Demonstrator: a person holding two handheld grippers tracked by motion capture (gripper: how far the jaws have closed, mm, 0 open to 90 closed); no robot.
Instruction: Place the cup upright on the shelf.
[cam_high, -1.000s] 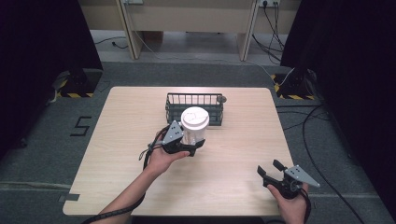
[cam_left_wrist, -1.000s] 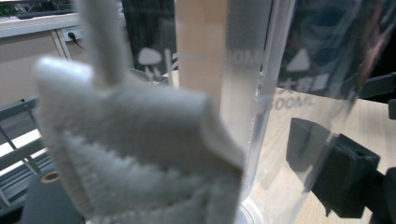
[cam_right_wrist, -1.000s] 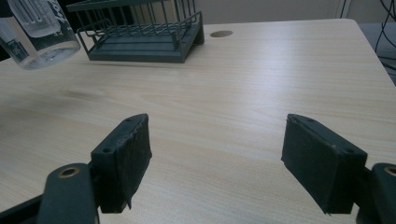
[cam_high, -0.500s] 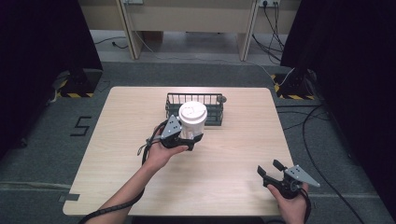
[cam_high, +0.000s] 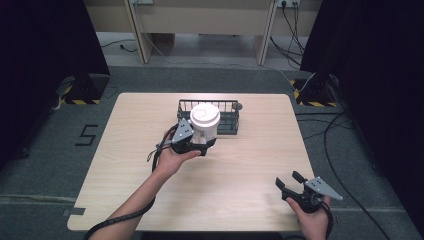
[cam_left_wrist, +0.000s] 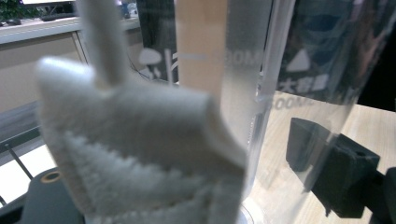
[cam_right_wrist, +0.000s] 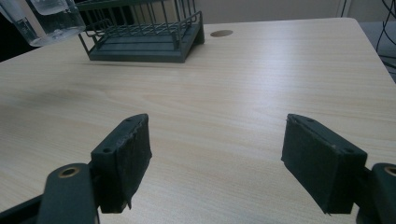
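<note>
Your left claw (cam_high: 199, 145) sits just left of the surface's (cam_high: 250, 170) centre in the high view, clamped on a clear cup (cam_high: 204, 127) with a white lid (cam_high: 205, 115). The cup is lifted and stands close to upright, at the front edge of the dark wire basket (cam_high: 225, 117), which lies at about 12 o'clock from the surface's centre. Your left forearm comes in from 7 o'clock, and the hand wraps the claw's body from below.

The left gripper view gives what the high view cannot: the cup's clear wall (cam_left_wrist: 299, 70) carries pale printed marks, a white, fuzzy padded piece (cam_left_wrist: 135, 149) presses against it at the left, and a black jaw block shows through the plastic at the right.

Compared with a second ago, the cup has travelled toward 12 o'clock, closer to the basket, and your grip on it is unchanged.

Your right claw (cam_high: 291, 184) rests at about 5 o'clock near the surface's front edge, its jaws spread wide apart with nothing between them. The right gripper view looks low across the bare wood toward the basket (cam_right_wrist: 144, 32), with the cup's rounded bottom (cam_right_wrist: 51, 23) hanging in the air at 10 o'clock. That claw has not moved since the earlier frames.
</note>
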